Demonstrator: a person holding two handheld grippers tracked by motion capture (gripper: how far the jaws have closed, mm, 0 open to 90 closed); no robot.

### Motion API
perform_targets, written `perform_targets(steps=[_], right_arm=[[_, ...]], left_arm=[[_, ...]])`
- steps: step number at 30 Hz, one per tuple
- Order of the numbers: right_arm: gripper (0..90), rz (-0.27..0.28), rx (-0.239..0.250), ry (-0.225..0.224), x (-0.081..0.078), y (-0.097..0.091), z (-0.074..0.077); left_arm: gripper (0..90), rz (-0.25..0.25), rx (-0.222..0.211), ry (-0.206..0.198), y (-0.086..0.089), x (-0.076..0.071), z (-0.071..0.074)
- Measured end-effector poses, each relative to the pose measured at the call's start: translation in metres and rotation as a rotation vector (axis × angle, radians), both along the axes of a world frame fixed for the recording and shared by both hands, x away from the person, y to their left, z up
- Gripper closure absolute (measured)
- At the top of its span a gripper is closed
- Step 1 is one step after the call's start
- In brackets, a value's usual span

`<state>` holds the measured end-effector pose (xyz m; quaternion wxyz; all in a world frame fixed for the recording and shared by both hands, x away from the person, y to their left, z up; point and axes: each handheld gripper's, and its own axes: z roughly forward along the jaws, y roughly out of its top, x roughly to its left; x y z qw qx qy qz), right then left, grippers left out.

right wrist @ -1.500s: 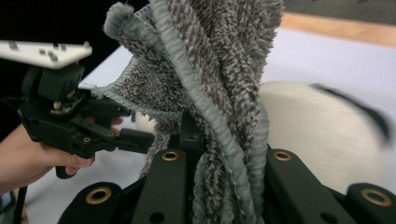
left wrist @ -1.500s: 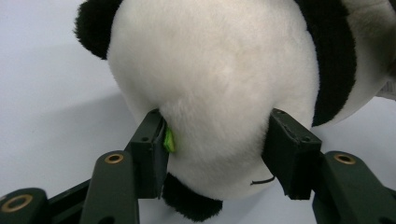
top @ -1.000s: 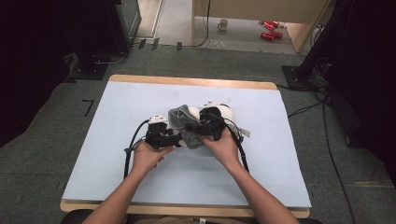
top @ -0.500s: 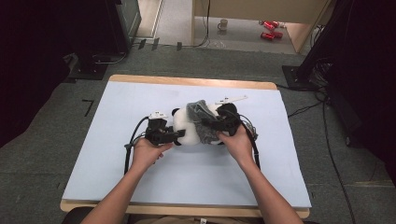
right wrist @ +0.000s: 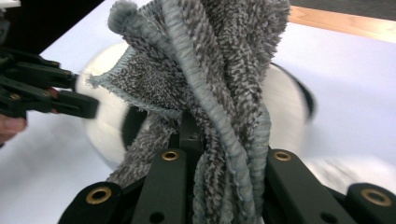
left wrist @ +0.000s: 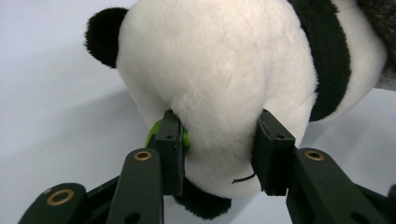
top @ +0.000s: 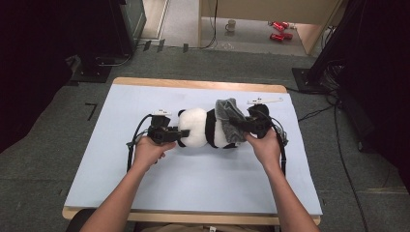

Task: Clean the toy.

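On the pale desk (top: 145, 193), the left hand-held gripper (left wrist: 219, 154), its jaws just closing, pinched the toy panda's (top: 203, 128) head. Beyond, the right hand-held gripper (right wrist: 219, 154) was clamped on the grey towel (top: 229, 113). Drawing it away gently seemed best, panda held steady.

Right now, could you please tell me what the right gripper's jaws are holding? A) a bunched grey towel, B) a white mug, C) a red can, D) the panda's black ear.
A: in the right gripper view the right gripper has its jaws shut on the bunched grey towel, beside the plush panda.
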<state>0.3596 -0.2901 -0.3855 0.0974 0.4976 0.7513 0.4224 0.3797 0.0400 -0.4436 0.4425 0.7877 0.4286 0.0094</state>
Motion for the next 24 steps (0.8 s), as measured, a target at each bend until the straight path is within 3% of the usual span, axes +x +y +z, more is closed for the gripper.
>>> perform_targets(steps=[5,10,14,16,19,21,23,24], right_arm=[[77.6,-0.039,0.057,0.038,0.000,-0.022,-0.009],[77.8,-0.072,0.033,0.042,0.000,-0.030,-0.015],[78.1,-0.122,0.030,0.095,0.002,-0.042,-0.020],[78.1,-0.140,0.028,0.100,0.002,-0.047,-0.018],[78.1,-0.143,0.042,0.087,0.001,-0.049,-0.014],[78.1,-0.115,0.083,0.047,-0.003,-0.044,-0.001],[78.1,-0.095,0.095,0.037,-0.005,-0.040,0.003],[78.1,-0.051,0.104,0.028,-0.008,-0.028,0.010]], left_arm=[[60.1,0.005,-0.014,-0.004,0.000,0.000,-0.002],[59.9,0.011,-0.021,-0.005,0.001,-0.001,-0.004],[60.1,0.011,-0.011,0.005,0.004,0.000,-0.003],[60.6,0.019,-0.007,0.012,0.007,0.001,-0.003],[60.5,0.020,-0.007,0.009,0.009,0.001,-0.003],[59.5,0.010,-0.007,-0.011,0.009,0.000,-0.003],[58.2,0.007,-0.008,-0.016,0.009,-0.001,-0.003],[57.1,0.001,-0.010,-0.022,0.010,-0.001,-0.003]])
